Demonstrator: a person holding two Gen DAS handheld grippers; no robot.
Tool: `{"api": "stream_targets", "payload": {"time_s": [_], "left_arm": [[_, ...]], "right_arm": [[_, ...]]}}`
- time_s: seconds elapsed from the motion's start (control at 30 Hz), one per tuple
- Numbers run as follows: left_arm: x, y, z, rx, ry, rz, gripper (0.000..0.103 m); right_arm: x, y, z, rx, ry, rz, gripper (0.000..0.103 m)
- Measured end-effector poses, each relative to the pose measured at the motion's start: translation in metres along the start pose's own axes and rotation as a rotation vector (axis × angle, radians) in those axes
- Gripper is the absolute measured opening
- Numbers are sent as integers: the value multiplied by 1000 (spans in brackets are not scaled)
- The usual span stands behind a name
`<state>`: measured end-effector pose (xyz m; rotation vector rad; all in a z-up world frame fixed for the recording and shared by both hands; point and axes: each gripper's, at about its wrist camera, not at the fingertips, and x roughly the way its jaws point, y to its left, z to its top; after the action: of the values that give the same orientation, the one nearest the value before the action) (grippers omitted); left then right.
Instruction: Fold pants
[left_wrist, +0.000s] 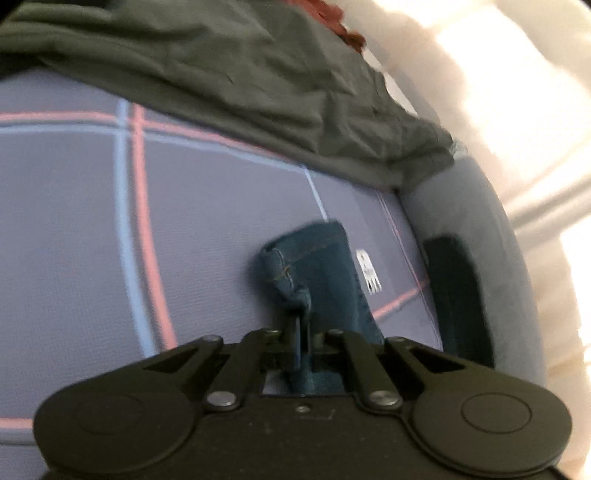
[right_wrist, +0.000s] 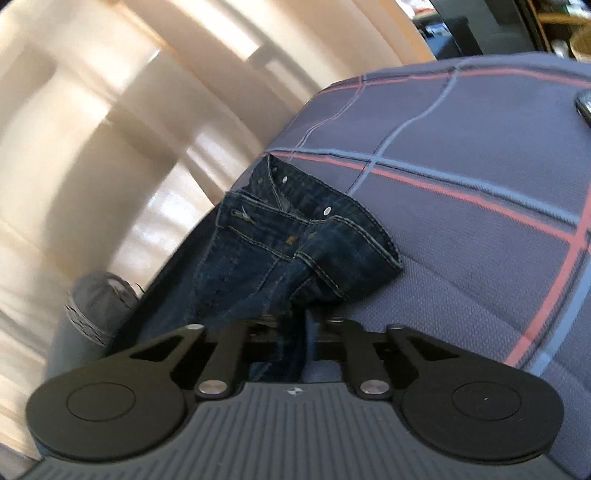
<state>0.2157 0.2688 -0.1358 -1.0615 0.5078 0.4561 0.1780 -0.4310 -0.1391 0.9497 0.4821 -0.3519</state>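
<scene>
- On a bed (right_wrist: 461, 258) with a blue-grey cover crossed by pink and pale-blue lines lie the jeans (right_wrist: 295, 236), near one corner of the mattress; part of the denim hangs over the edge, as the right wrist view shows.
- Left gripper (left_wrist: 301, 332): jaws drawn together on a narrow fold of denim; the hem (left_wrist: 314, 258) of one leg, with its stitched seam, stands up just beyond the tips. Gripping at the hem probably gives control of the leg's free end for folding.
- Right gripper (right_wrist: 306, 325): jaws all but closed, a pinch of denim between them, just below the waistband (right_wrist: 314, 218). The fly lies open, with two metal studs and the zip pull showing. Holding near the waist would anchor the heavy end of the garment.
- With one end in each claw, the jeans can be lifted taut and laid flat or doubled; judged from this, the fold itself is not yet made.
- Olive cloth (left_wrist: 258, 81) lies crumpled across the far part of the bed, well apart from the jeans; something reddish shows behind it, too blurred to name.
- White tag (left_wrist: 369, 271) on the cover beside the hem carries dark marks; the blur leaves them unreadable. No brand can be read on the jeans.
- Dark flat object (right_wrist: 583, 103) sits at the frame edge on the bed; what it is cannot be told.
</scene>
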Motion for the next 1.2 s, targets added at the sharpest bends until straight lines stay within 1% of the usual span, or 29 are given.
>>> {"api": "stream_targets", "payload": {"time_s": [0.03, 0.13, 0.23, 0.33, 0.5, 0.57, 0.6, 0.63, 0.67, 0.7, 0.73, 0.77, 0.8, 0.83, 0.87, 0.9, 0.93, 0.97, 1.03, 1.1, 1.13, 1.2], "left_arm": [[-7, 1, 4, -5, -11, -18, 55], [-26, -1, 10, 8, -35, -38, 54], [-47, -4, 10, 45, -57, -41, 54], [-66, 6, 11, 39, -66, -44, 54], [-86, 34, 8, 16, -46, -15, 54], [-78, 45, 4, 10, -19, 19, 55], [-70, 48, 2, 19, -3, 41, 56], [-63, 51, 0, 31, 12, 60, 58], [-60, 53, -2, 45, -2, 37, 64], [-60, 52, -3, 69, -18, 30, 67], [-60, 49, -2, 94, -17, 34, 75], [-61, 48, 0, 99, -10, 31, 91], [-62, 48, 2, 94, -7, 26, 102], [-65, 46, 6, 88, -13, 33, 103], [-69, 45, 9, 83, -27, 49, 103], [-73, 41, 13, 87, -39, 56, 103], [-75, 35, 16, 99, -32, 57, 103], [-77, 29, 18, 106, -23, 55, 103], [-80, 13, 20, 120, -12, 12, 103], [-81, -11, 18, 156, 12, -38, 103], [-80, -27, 16, 182, 24, -74, 103], [-74, -54, 11, 223, 43, -114, 103]], "right_arm": [[-5, 2, 1, -6, -6, 12, 6], [-27, 9, 4, -50, -28, 41, 5], [-45, 12, 5, -65, -29, 49, 5], [-60, 6, 5, -50, -25, 52, 5], [-84, -9, -2, -31, 3, 40, 5], [-84, -16, -8, -32, 16, 8, 5], [-80, -18, -12, -46, 29, -19, 8], [-72, -21, -14, -62, 52, -54, 20], [-65, -24, -15, -59, 75, -87, 16], [-63, -26, -15, -48, 64, -68, 23], [-63, -25, -12, -51, 72, -67, 31], [-65, -23, -9, -62, 78, -80, 37], [-68, -20, -5, -75, 70, -103, 61], [-74, -19, -1, -85, 44, -140, 84], [-80, -18, 3, -91, 7, -180, 91], [-89, -17, 7, -103, -43, -233, 90], [-96, -14, 10, -124, -80, -255, 89], [-102, -10, 15, -146, -106, -238, 89], [-109, 3, 27, -165, -129, -163, 91], [-104, 24, 38, -202, -120, -83, 92], [-100, 37, 43, -226, -118, -55, 92], [-86, 62, 51, -277, -107, -22, 93]]}}
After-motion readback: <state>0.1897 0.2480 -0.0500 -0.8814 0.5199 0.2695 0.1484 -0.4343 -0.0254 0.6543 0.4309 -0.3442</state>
